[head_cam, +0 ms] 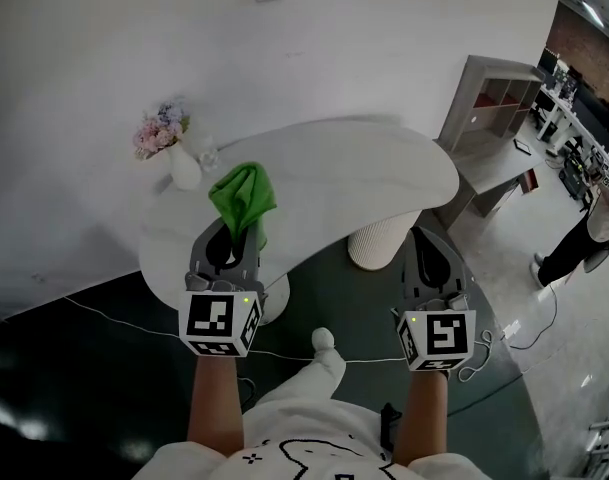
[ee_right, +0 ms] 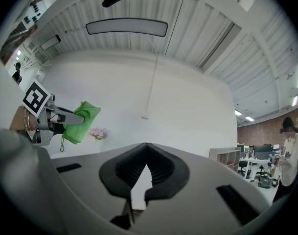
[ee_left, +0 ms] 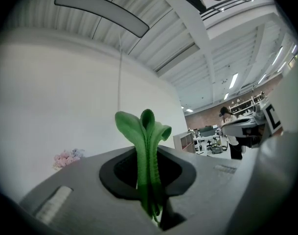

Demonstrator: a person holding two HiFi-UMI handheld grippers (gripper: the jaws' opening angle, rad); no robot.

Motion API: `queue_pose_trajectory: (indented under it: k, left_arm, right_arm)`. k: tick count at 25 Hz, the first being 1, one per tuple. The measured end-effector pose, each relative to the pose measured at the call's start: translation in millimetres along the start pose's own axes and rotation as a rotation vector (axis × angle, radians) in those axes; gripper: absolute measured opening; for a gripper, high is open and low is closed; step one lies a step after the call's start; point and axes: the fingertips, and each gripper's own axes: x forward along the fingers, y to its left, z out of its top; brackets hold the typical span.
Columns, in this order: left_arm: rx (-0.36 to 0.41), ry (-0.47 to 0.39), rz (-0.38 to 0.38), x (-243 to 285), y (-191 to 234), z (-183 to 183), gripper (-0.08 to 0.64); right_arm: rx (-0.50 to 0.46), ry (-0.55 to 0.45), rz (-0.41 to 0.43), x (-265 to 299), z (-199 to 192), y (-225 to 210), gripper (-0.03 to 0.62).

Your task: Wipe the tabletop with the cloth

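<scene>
- The left gripper (head_cam: 238, 238) is clamping the green cloth (head_cam: 242, 194). Its own view shows the folds pinched between the jaws and sticking out past the tips.
- The cloth is hanging in the air over the near left part of the white table (head_cam: 374, 173), bunched up and not spread flat. It doesn't look like it's touching the top.
- The right gripper (ee_right: 146, 146) is idling off the table's near right edge, over the floor. The jaws are closed tip to tip with nothing between them.
- A vase of flowers (head_cam: 172, 146) is standing at the table's far left end, just beyond the cloth.
- Progress, my read: the pickup is done and wiping isn't under way yet. I can't see any streaks or damp patches, so I can't tell whether any part has been wiped.
- What's left: lowering the cloth onto the table, then sweeping the whole top. The long right lobe is well away from the cloth, so that's the bulk of the work.
- Worth watching: strokes at the left end are going to pass close to the vase.
</scene>
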Motion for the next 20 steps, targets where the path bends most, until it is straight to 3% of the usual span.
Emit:
queue_pose_trajectory:
  k: [6, 9, 20]
  left_arm:
    - [0.077, 0.082, -0.077, 45.7, -13.3, -19.3, 0.05]
    - [0.069, 0.114, -0.081, 74.0, -10.3, -34.0, 0.05]
    - [-0.061, 0.167, 0.07, 175.2, 39.5, -74.6, 0.049]
  right_arm:
    - [0.013, -0.001, -0.005, 37.8, -13.0, -23.9, -0.005]
    - [0.001, 0.004, 0.01, 67.7, -20.6, -31.7, -0.005]
    - [-0.029, 0.035, 0.118, 189.9, -48.4, -61.6, -0.005]
